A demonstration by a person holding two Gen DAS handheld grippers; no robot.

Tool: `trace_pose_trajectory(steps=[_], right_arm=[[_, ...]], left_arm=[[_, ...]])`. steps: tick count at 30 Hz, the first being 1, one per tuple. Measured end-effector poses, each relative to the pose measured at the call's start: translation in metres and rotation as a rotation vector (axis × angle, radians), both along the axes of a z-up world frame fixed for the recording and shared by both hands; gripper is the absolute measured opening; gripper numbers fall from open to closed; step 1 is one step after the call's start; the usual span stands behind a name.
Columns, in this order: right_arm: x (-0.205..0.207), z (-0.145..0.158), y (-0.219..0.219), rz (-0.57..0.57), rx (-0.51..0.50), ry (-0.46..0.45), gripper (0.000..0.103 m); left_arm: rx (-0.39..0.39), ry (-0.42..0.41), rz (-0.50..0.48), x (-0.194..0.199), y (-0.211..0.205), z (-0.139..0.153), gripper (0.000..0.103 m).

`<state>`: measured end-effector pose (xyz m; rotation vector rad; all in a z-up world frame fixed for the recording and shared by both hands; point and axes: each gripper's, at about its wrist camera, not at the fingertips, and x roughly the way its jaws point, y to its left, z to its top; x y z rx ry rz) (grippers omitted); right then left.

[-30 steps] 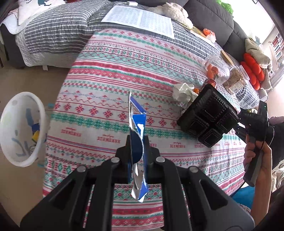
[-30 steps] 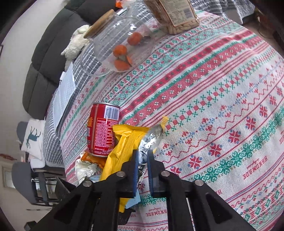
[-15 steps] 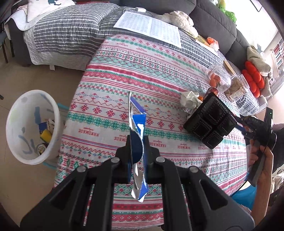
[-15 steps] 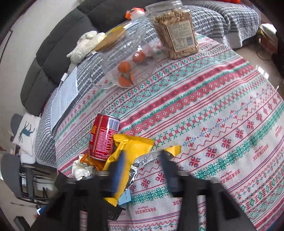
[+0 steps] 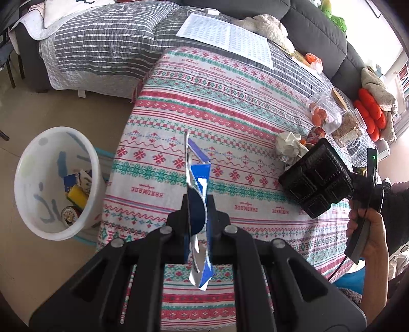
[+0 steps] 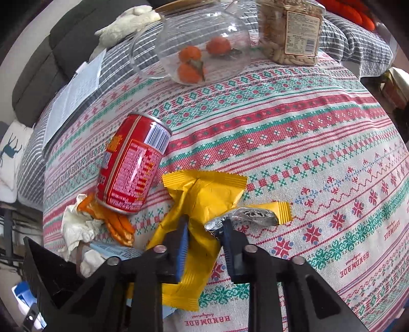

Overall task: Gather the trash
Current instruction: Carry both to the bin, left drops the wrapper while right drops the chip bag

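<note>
Presently, left gripper clenched a blue wrapper; right gripper, jaws closing around the yellow wrapper, should bite squarely.

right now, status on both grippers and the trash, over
Left gripper shut on blue wrapper, white bin off table edge. Right gripper closing around yellow wrapper, pads not pressing yet. Red can and crumpled tissue close beside.

A dark grey sofa runs along the far side, draped in part with a grey striped quilt. The tabletop wears a red, green and white patterned cloth. The floor is pale beige, and bright daylight enters at the upper right.
</note>
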<state>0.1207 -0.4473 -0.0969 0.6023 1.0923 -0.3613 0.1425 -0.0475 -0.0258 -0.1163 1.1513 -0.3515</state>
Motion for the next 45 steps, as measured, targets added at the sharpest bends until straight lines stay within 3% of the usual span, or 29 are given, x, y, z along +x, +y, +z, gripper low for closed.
trace_pose_trajectory(steps=[2,4,14,18,22,31,41,44,45], right_arm=[[-0.004,0.004,0.0,-0.001,0.021,-0.015,0.009],[-0.012,0.015,-0.001,0.004,-0.001,-0.038,0.004],[-0.062,0.097,0.006,0.048,-0.041,-0.262,0.004],[-0.068,0.121,0.029,0.096,-0.028,-0.347,0.004],[-0.059,0.132,0.065,0.18,-0.028,-0.378,0.004],[-0.013,0.119,0.177,0.414,-0.031,-0.342,0.004],[0.024,0.093,0.281,0.582,0.004,-0.305,0.004],[0.03,0.086,0.302,0.608,0.021,-0.302,0.004],[0.032,0.084,0.309,0.616,0.027,-0.301,0.004]], left_arm=[[-0.003,-0.002,0.007,-0.001,0.005,0.001,0.011],[-0.01,-0.006,0.015,-0.002,0.01,0.003,0.011],[-0.038,-0.044,0.065,-0.007,0.043,0.017,0.011],[-0.048,-0.06,0.092,-0.006,0.058,0.021,0.011],[-0.052,-0.067,0.125,-0.006,0.075,0.022,0.011],[0.022,-0.078,0.222,0.006,0.124,0.01,0.011],[0.105,-0.086,0.298,0.025,0.167,-0.012,0.012],[0.128,-0.107,0.289,0.029,0.171,-0.017,0.019],[0.136,-0.106,0.286,0.031,0.171,-0.019,0.028]])
